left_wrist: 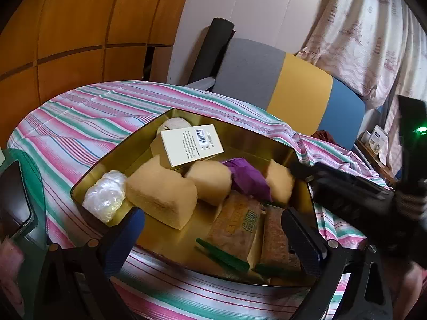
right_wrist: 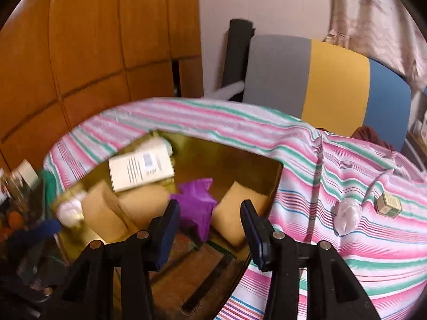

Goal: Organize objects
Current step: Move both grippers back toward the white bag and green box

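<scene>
Presently, gold tin [left_wrist: 186, 117] on striped bench [left_wrist: 80, 112] holds white box [left_wrist: 192, 144], tan sponge blocks [left_wrist: 162, 202], purple wrapper [left_wrist: 248, 178], brown packets [left_wrist: 234, 226]. Left tongs [left_wrist: 213, 234] gape empty over the tin. Right tongs [right_wrist: 210, 229] part-open, empty.

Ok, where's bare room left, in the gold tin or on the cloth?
Inside the gold tin, the far right corner behind the purple packet is bare, as is a small strip of floor in front of the big tan block. Elsewhere it is crowded. The striped cloth beyond the tin lies wide open.
</scene>
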A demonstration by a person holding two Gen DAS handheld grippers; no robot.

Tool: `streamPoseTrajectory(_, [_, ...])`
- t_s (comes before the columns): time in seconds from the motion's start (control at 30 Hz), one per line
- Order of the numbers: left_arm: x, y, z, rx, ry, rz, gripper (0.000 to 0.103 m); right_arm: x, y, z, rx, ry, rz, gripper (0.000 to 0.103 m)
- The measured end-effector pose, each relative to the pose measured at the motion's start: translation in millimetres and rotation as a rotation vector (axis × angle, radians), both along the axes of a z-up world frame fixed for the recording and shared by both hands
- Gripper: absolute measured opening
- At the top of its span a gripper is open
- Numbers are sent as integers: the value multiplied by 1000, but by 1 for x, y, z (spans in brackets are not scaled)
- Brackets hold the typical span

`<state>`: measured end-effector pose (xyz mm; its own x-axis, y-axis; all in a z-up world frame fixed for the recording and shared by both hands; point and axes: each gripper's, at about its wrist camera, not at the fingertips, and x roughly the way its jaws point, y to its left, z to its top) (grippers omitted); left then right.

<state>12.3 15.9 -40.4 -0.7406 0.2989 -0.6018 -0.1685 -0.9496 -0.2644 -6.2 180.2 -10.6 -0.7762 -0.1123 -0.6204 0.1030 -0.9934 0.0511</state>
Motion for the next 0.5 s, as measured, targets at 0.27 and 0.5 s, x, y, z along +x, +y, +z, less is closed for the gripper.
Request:
streamPoseTrajectory(0.27, [4,13,-6,-11,-20,-48,103,19,78,-10,-107,-52,-196,49])
streamPoseTrajectory(0.5, [16,40,-3,-16,-18,-154,103,41,130,-38,-108,-121,-317,49])
